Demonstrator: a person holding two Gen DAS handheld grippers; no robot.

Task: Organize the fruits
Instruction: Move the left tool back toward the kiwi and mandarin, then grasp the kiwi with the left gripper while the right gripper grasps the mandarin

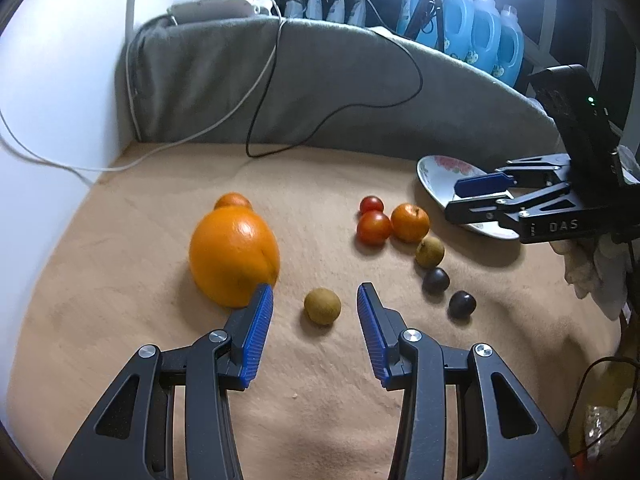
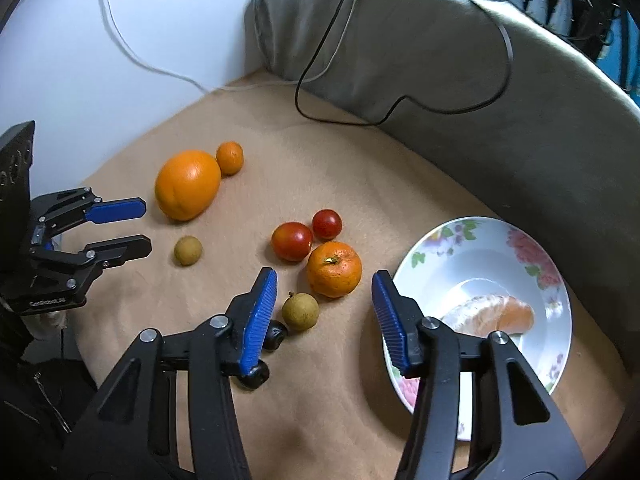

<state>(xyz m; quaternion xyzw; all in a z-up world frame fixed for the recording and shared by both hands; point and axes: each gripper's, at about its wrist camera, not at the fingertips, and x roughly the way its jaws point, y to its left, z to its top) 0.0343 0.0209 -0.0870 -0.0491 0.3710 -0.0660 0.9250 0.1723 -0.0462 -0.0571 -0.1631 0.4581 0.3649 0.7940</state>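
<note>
Fruit lies loose on a tan cloth (image 1: pixel 120 280). My left gripper (image 1: pixel 315 297) is open, its jaws either side of a brown longan (image 1: pixel 322 306), close above the cloth. A big orange (image 1: pixel 233 254) touches the left finger, with a small tangerine (image 1: pixel 233 201) behind it. My right gripper (image 2: pixel 324 286) is open and empty, pointing at a tangerine (image 2: pixel 334 269) beside two tomatoes (image 2: pixel 292 241), a second longan (image 2: pixel 300 311) and two dark plums (image 2: pixel 275 334). A floral plate (image 2: pixel 480 240) holds a peeled orange piece (image 2: pixel 494 314).
A grey blanket roll (image 1: pixel 320 92) with a black cable (image 1: pixel 332 116) and a white cable (image 1: pixel 224 120) borders the cloth at the back. Blue detergent bottles (image 1: pixel 484 32) stand behind it. A white wall (image 1: pixel 52 80) is on the left.
</note>
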